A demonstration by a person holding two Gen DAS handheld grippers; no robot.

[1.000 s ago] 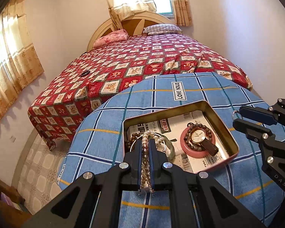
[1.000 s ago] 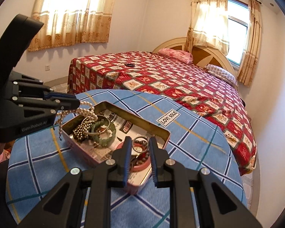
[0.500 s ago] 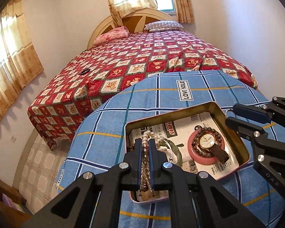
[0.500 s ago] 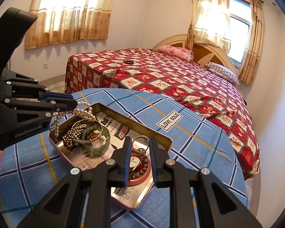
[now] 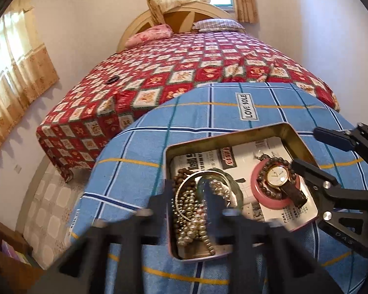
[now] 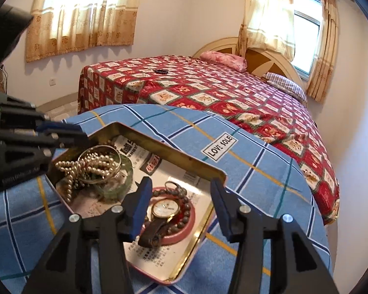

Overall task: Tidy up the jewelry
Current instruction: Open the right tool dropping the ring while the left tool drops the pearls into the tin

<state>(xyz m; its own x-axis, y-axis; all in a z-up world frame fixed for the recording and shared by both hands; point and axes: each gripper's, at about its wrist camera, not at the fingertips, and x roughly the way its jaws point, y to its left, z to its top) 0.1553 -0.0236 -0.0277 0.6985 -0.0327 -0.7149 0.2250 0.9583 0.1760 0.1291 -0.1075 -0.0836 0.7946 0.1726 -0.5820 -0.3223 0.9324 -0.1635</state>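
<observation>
- Left wrist view: my left gripper (image 5: 187, 196) hangs low over the near-left corner of the gold-rimmed tin (image 5: 223, 138), its 2 blurred fingers spread apart with nothing pinched between them. The pearl necklace (image 5: 196, 216) lies loose in a heap between them, across a silver bangle (image 5: 181, 196) and a green bangle (image 5: 233, 183), next to a string of dark beads (image 5: 177, 174). To the right, a gold-faced watch (image 5: 278, 175) sits on a pink dish (image 5: 255, 183) ringed by a brown bead bracelet (image 5: 262, 187).
- Left wrist view: my right gripper (image 5: 311, 150) reaches in from the right edge, jaws parted above the tin's far side.
- Right wrist view: my right gripper (image 6: 181, 202) stands wide open and empty, its blue pads (image 6: 143, 202) on either side of the watch (image 6: 165, 207) and dish (image 6: 187, 230). The pearls (image 6: 90, 165) rest at the tin's (image 6: 191, 163) far-left end, just below the left gripper (image 6: 68, 134), which sits on a blue checked tablecloth (image 6: 257, 169) with a bed (image 6: 208, 90) behind.
- Risk, as I judge it: the left fingers sit right among the pearl loops, so lifting away could snag a strand and drag it over the rim. A right-hand closure here could catch the dish or bead bracelet with the watch, or nudge the light tin across the cloth.
</observation>
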